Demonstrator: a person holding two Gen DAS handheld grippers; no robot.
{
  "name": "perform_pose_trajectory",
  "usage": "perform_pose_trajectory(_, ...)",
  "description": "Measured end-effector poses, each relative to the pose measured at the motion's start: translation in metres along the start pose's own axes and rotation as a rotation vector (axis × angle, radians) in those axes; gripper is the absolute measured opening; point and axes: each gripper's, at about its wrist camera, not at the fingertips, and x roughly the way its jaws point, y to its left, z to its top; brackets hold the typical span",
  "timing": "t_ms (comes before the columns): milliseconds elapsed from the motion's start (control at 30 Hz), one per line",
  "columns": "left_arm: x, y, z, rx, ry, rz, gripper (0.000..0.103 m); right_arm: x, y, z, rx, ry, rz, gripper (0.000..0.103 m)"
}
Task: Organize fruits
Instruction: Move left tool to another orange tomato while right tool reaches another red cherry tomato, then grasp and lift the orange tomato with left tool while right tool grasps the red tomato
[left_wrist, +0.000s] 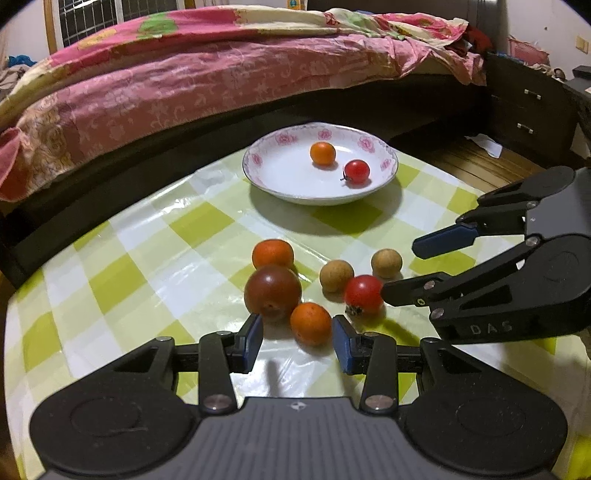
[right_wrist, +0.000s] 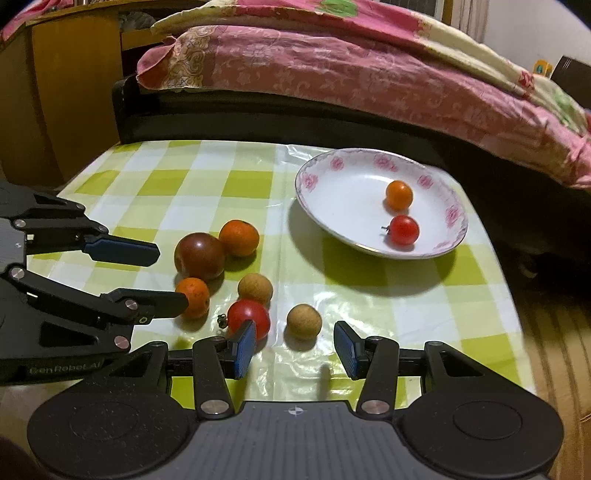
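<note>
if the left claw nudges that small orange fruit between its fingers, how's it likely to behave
The small orange fruit is round and sits on a glossy tablecloth, so it will probably roll at a light touch. The dark tomato sits close beside it, so a nudge may bump that too. Its skin looks smooth, so the pads may slip unless they close near its middle.
</note>
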Motion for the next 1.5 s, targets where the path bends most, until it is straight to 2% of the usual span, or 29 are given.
perform_pose_trajectory(300,0.011,0.003,-0.007,0.002,0.031,-0.043,0.047,0.005,-0.002,0.002,-0.022,-0.005,0.054,0.045)
perform_pose_trajectory(600,0.025,0.005,-0.004,-0.005,0.043,-0.055,0.047,0.002,0.002,0.002,-0.014,0.016,0.117,0.045)
perform_pose_trajectory(800,0.027,0.005,-0.002,-0.014,0.036,-0.049,0.044,0.010,-0.001,0.002,-0.001,0.039,0.142,0.042)
perform_pose_trajectory(900,0.025,0.004,-0.003,0.002,0.038,-0.058,0.039,0.013,-0.002,0.002,0.011,0.053,0.162,0.036)
perform_pose_trajectory(1033,0.025,0.004,-0.002,0.005,0.039,-0.059,0.034,0.019,0.000,0.003,0.011,0.056,0.162,0.036)
perform_pose_trajectory(1500,0.029,0.007,-0.001,-0.002,0.027,-0.056,0.034,0.027,-0.002,0.008,0.038,0.036,0.167,0.035)
